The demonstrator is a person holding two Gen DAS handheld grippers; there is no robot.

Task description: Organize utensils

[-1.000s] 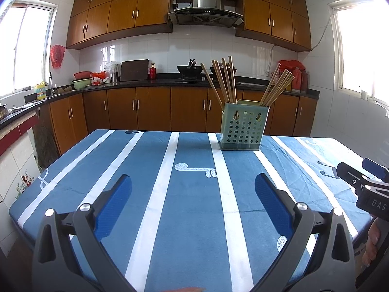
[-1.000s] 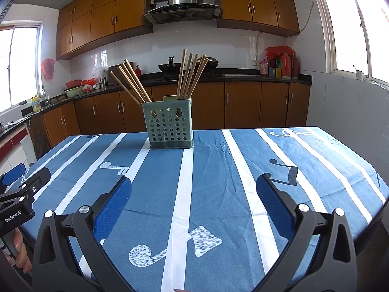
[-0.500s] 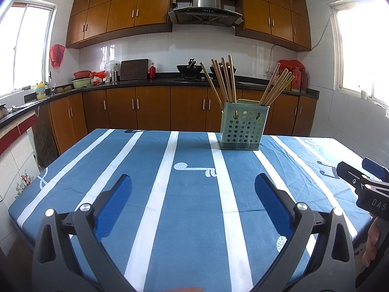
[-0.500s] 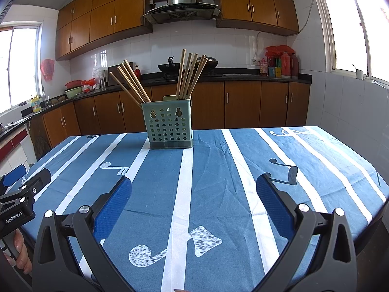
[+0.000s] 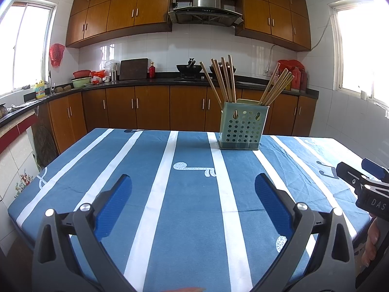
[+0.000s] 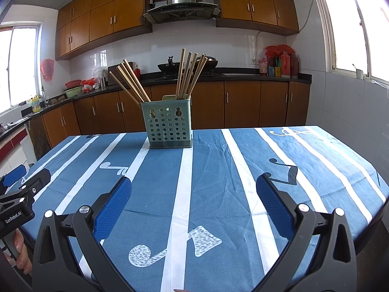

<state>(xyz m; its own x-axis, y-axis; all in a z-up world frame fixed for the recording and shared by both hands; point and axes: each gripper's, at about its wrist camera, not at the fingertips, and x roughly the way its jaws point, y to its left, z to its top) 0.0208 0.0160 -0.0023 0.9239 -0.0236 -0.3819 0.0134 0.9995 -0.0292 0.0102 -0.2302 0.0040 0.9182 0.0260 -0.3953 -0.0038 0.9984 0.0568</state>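
Note:
A pale green perforated utensil holder (image 5: 240, 128) (image 6: 167, 126) stands upright at the far side of the table. Two bunches of wooden chopsticks (image 5: 222, 80) (image 6: 190, 73) stick out of it, one leaning left and one leaning right. My left gripper (image 5: 193, 192) hovers open over the near part of the table, with nothing between its blue pads. My right gripper (image 6: 193, 192) is open and empty too, well short of the holder. The right gripper's body (image 5: 364, 189) shows at the right edge of the left wrist view, and the left gripper's body (image 6: 19, 202) at the left edge of the right wrist view.
The table wears a blue cloth with white stripes (image 5: 170, 170) (image 6: 218, 170). Brown cabinets and a dark counter (image 5: 145, 81) with bowls, a wok and bottles run behind it. A person's fingers (image 6: 20, 248) hold the left gripper's handle.
Both views have pulled back very slightly from the holder; otherwise nothing differs, and both grippers stay open and empty.

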